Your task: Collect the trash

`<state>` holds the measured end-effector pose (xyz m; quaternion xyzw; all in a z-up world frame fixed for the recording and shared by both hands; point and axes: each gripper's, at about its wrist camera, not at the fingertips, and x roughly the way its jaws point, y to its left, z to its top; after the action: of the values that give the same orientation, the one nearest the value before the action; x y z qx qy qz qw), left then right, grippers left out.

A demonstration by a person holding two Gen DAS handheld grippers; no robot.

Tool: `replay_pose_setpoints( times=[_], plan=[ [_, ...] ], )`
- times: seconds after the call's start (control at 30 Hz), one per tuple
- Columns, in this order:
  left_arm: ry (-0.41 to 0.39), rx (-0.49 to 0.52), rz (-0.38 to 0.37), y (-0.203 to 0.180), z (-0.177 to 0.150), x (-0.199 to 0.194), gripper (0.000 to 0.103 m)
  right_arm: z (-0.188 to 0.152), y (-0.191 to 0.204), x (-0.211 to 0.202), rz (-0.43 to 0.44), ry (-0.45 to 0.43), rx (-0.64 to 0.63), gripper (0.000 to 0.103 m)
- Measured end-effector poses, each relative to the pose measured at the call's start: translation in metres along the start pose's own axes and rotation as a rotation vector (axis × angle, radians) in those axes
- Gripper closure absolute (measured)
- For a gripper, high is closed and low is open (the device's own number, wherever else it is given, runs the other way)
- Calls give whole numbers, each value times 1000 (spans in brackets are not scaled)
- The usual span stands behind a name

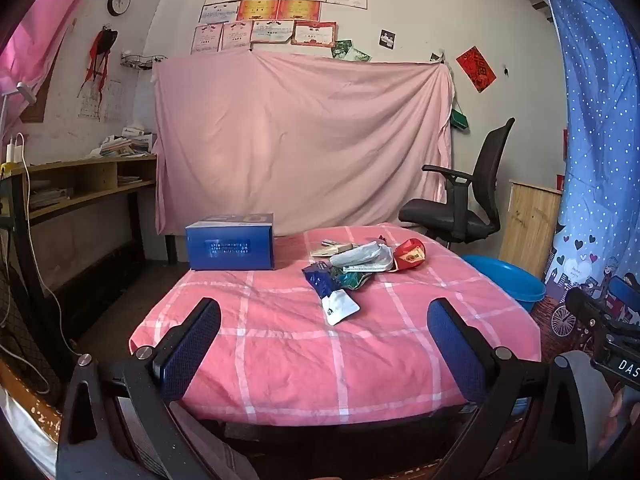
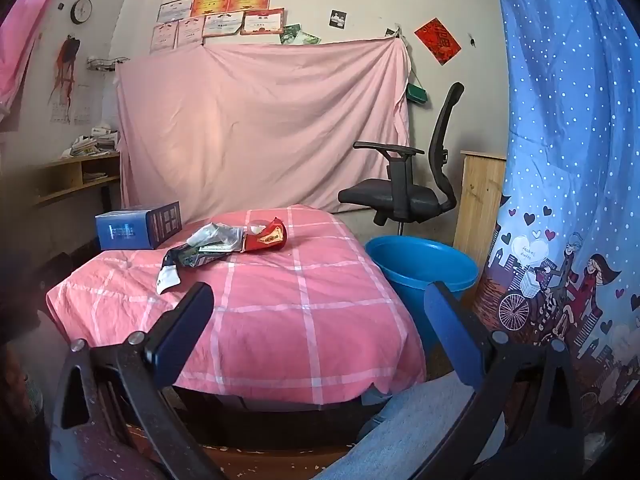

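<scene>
A pile of trash lies on the pink checked table (image 1: 280, 344): a white packet (image 1: 340, 307), a dark blue wrapper (image 1: 318, 277), a clear plastic bag (image 1: 362, 255) and a red packet (image 1: 410, 254). The right wrist view shows the same white packet (image 2: 168, 278), plastic bag (image 2: 216, 234) and red packet (image 2: 266, 238). A blue bin (image 2: 420, 264) stands on the floor right of the table (image 2: 280, 320); it also shows in the left wrist view (image 1: 506, 280). My left gripper (image 1: 324, 320) is open and empty, short of the pile. My right gripper (image 2: 318, 304) is open and empty, near the table's front edge.
A blue box (image 1: 230, 242) sits at the table's far left corner. A black office chair (image 1: 460, 200) stands behind the table, with a wooden panel (image 1: 528, 224) beside it. A blue curtain (image 2: 560, 160) hangs at right. A shelf desk (image 1: 80, 184) is at left.
</scene>
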<state>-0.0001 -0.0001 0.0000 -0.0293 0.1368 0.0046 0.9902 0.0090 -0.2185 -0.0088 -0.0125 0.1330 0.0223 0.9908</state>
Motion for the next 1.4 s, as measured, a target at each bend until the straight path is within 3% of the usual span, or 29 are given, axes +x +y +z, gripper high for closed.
replay_pose_setpoints(
  times=[1.4],
  plan=[
    [-4, -2, -1, 0, 0, 0, 2, -2, 3, 4, 7, 24, 12, 0]
  ],
)
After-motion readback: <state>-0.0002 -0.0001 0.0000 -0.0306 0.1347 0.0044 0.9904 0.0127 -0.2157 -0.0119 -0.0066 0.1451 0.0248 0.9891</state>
